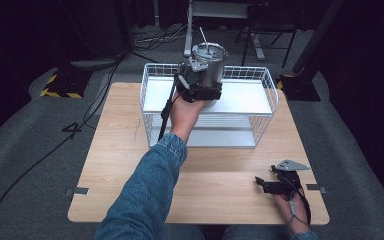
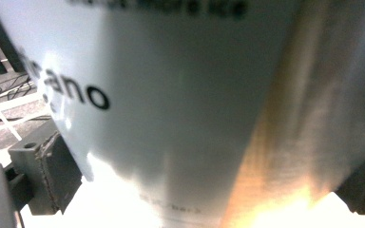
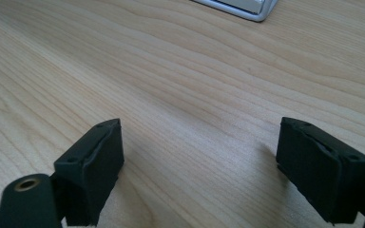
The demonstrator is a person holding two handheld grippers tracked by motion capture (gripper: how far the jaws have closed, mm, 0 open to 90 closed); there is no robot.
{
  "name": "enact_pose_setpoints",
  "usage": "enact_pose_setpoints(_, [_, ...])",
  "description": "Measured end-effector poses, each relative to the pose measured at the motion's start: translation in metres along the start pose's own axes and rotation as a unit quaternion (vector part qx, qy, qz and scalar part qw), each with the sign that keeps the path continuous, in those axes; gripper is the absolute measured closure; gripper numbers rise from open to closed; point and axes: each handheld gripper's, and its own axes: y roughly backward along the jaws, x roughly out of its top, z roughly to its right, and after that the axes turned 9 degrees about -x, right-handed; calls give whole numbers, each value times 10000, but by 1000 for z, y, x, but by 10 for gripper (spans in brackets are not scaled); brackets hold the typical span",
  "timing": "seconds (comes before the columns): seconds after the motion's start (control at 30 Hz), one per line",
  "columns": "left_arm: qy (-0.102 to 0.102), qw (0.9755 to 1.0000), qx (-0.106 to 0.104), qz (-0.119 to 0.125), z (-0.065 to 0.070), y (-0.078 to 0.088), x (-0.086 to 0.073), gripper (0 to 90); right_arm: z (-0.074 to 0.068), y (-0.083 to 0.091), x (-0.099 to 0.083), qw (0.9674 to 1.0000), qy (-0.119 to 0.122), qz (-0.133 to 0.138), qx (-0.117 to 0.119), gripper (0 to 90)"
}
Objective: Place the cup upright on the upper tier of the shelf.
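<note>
left tongs (image 1: 203, 92) apparently clamp steel tumbler (image 1: 210, 67); right tongs (image 3: 199, 166) wide, empty.

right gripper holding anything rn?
No. In the right gripper view, the right gripper has its jaws spread wide apart with just bare wooden table between them.

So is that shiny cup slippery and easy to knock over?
Probably a bit slippery: the cup is smooth brushed metal, and the left gripper squeezes it from both sides. It looks stiff, not squishy. It is tall with a straw on top, so it might tip if bumped on the rack.
</note>
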Motion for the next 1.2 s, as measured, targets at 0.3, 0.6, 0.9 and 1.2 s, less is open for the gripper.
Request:
enact_pose_setpoints(0.3, [-76, 9998, -31, 160, 0, 0, -6, 32, 0, 0, 0, 10000, -10, 5, -6, 168])
enact_pose_setpoints(0.6, [-49, 9993, -56, 373, 0, -1, -13, 27, 0, 0, 0, 10000, -5, 11, -7, 169])
enact_pose_setpoints(0.9, [-8, 9991, -127, 403, 0, 2, -12, 0, 0, 0, 0, 10000, 14, 10, -8, 169])
enact_pose_setpoints(1.2, [-109, 9987, -149, 476, 4, 20, -6, 0, 0, 0, 0, 10000, -5, 5, -5, 169])
